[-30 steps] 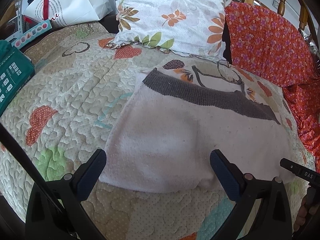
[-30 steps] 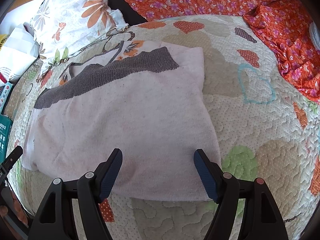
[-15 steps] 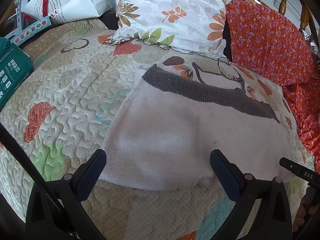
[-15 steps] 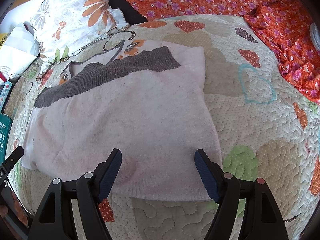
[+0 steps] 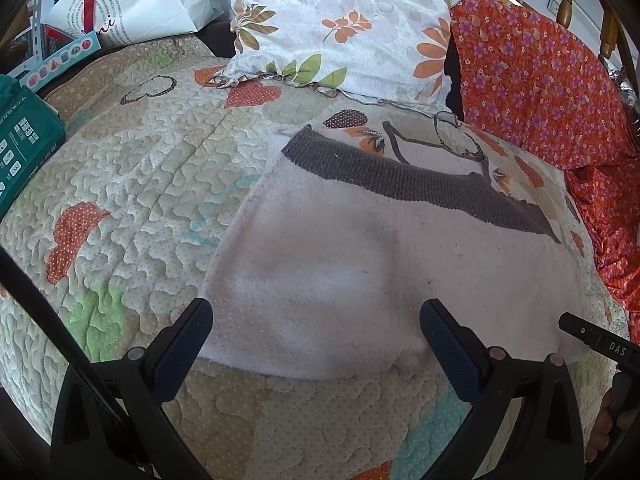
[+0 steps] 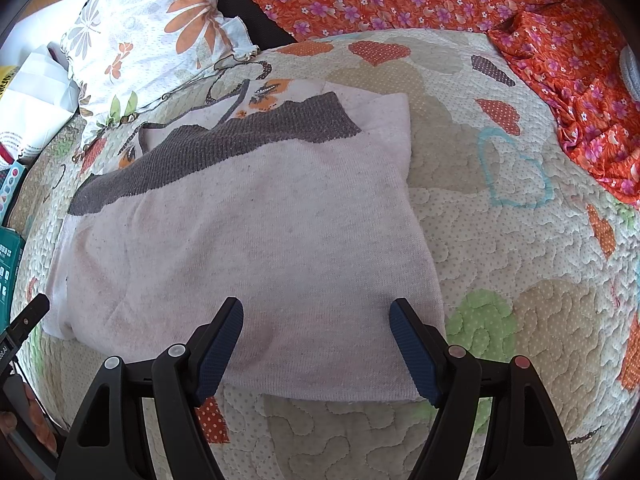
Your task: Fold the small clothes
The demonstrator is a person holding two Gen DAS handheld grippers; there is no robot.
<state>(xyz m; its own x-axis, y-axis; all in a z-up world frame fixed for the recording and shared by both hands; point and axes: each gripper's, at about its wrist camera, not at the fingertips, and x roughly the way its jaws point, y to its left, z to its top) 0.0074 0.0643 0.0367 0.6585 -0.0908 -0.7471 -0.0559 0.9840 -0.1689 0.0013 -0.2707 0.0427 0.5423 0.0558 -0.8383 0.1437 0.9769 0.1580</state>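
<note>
With both the left gripper [image 5: 316, 338] and right gripper [image 6: 316, 340] spread wide and empty over the near hem at 6 o'clock, the pale sweater [image 6: 248, 248] lies flat on the quilt [image 6: 520, 280], where uneven pinches could drag it crooked.

The garment [image 5: 360, 264] [image 6: 248, 248] is a small pale pink knit piece with a dark grey ribbed band along its far edge. It lies flat on the quilted cover, folded over, near edge straight, surface mostly smooth.
</note>
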